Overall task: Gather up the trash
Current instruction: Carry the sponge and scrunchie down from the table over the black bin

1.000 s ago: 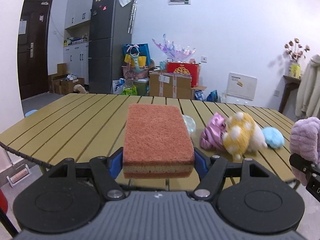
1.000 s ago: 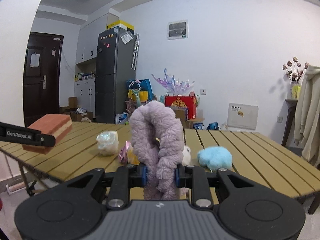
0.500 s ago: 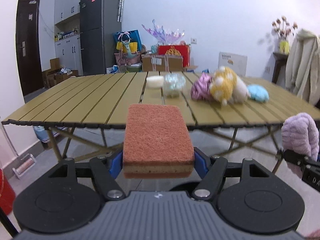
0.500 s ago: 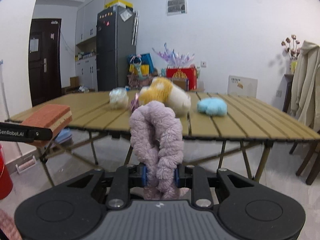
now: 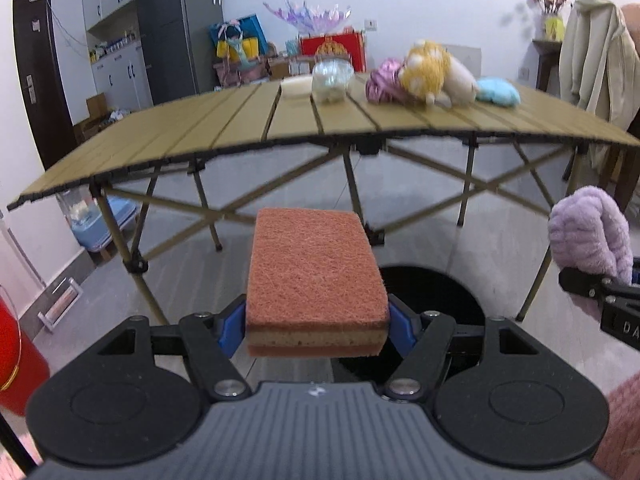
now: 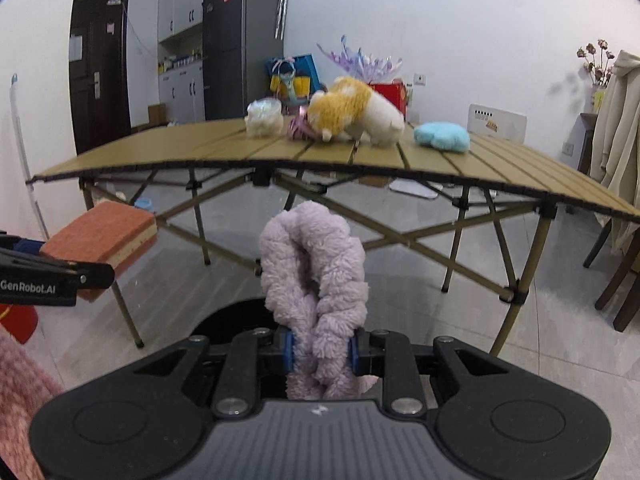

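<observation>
My left gripper (image 5: 316, 330) is shut on an orange scouring sponge (image 5: 314, 280), held flat between the blue pads. Right behind and below the sponge gapes the dark round mouth of a black bin (image 5: 436, 288) on the floor. My right gripper (image 6: 320, 350) is shut on a fluffy lilac scrunchie (image 6: 316, 268), which stands up in a loop above the fingers; part of the black bin (image 6: 236, 316) shows behind it. In the right wrist view the sponge (image 6: 100, 236) hangs at the left, and in the left wrist view the scrunchie (image 5: 588, 236) sits at the right edge.
A folding slatted table (image 5: 248, 132) stands ahead with crossed legs beneath. On it lie a yellow-and-white plush toy (image 5: 436, 72), a pink bundle (image 5: 384, 82), a blue fluffy piece (image 5: 498, 90), a clear crumpled wrapper (image 5: 330, 80) and a cream block (image 5: 296, 87). A red container (image 5: 16, 356) is at the left.
Both grippers have drawn back from the table and sunk below its top, still holding the sponge and the scrunchie. The black bin on the floor has come into view beneath them.
</observation>
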A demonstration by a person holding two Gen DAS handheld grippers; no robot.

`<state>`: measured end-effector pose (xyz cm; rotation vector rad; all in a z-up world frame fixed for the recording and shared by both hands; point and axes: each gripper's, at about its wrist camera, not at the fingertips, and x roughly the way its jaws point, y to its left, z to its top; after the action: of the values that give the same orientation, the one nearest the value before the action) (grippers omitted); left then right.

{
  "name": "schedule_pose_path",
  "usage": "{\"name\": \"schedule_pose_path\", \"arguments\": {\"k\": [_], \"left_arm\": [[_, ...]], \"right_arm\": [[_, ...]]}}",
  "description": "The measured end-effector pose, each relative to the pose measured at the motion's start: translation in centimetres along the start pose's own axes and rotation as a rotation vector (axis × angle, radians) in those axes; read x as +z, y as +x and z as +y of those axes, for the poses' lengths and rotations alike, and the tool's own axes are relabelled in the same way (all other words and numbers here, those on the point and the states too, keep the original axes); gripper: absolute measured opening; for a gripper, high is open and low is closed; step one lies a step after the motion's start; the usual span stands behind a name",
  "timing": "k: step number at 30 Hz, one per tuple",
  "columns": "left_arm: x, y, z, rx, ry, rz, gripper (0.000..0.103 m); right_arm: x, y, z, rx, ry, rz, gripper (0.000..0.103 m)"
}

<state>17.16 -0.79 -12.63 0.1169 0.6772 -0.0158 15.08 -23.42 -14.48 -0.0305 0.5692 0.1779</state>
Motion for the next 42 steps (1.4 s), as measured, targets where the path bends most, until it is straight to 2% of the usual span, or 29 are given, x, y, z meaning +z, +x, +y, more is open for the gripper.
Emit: {"name": "schedule_pose_path", "arguments": {"k": [10,19,26,42], "left_arm": [[-2.1,2.7,0.8,0.040,-0.022,0.154,0.071],[-3.4,6.4,1.9,0.089,-0.058,0.329,0.070],[-3.9,8.1,1.8,0.118,-0.050,0.399,0.070],[-3.4,9.8,1.4,0.142,-0.072,0.485,0.070]], "right_arm": [[-1.9,2.2,-0.4,-0.017,0.026,0.142,0.024],[-3.1,4.2,-1.4,-0.060,0.067,0.227,0.024],[-3.3,5.6,-2.2,-0.098,0.100,0.269,0.024],[-2.3,7.2,-4.2,-0.150,0.190,0.262,0.024]]}}
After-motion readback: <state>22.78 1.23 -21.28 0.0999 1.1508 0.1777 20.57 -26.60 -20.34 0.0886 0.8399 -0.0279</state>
